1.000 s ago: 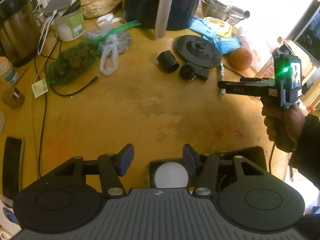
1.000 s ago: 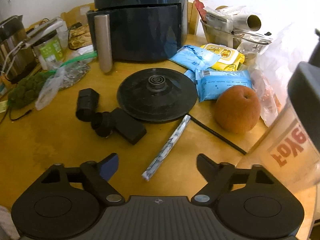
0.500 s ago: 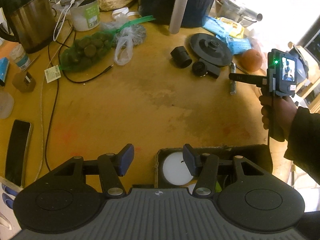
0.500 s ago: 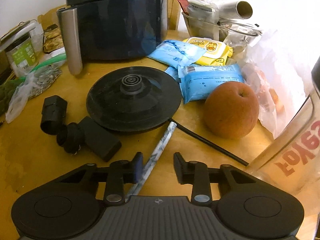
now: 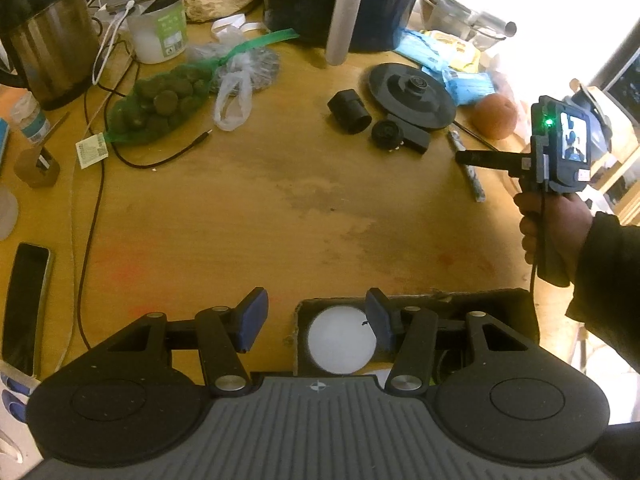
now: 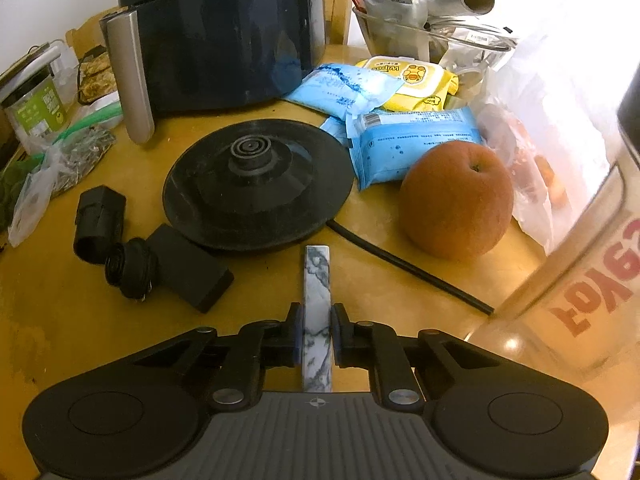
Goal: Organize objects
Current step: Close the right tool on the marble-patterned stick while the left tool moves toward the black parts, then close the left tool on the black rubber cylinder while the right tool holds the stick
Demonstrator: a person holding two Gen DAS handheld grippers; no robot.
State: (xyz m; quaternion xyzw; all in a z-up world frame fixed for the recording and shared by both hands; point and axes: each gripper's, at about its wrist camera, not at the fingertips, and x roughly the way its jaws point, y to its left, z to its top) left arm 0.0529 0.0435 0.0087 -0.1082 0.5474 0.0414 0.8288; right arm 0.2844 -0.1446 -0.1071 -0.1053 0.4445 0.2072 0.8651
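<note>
- Worn yellow wooden table, cluttered along its far edge: air fryer at 12 o'clock, kettle at 10.
- Right gripper is clamped on the marbled stick, which points to 12 toward the kettle base; pear at 2.
- Left gripper hangs with fingers apart, nothing between them, over a box edge.
- Box contents are mostly hidden; a white disc shows.
- Bright glare at right washes out the room.
</note>
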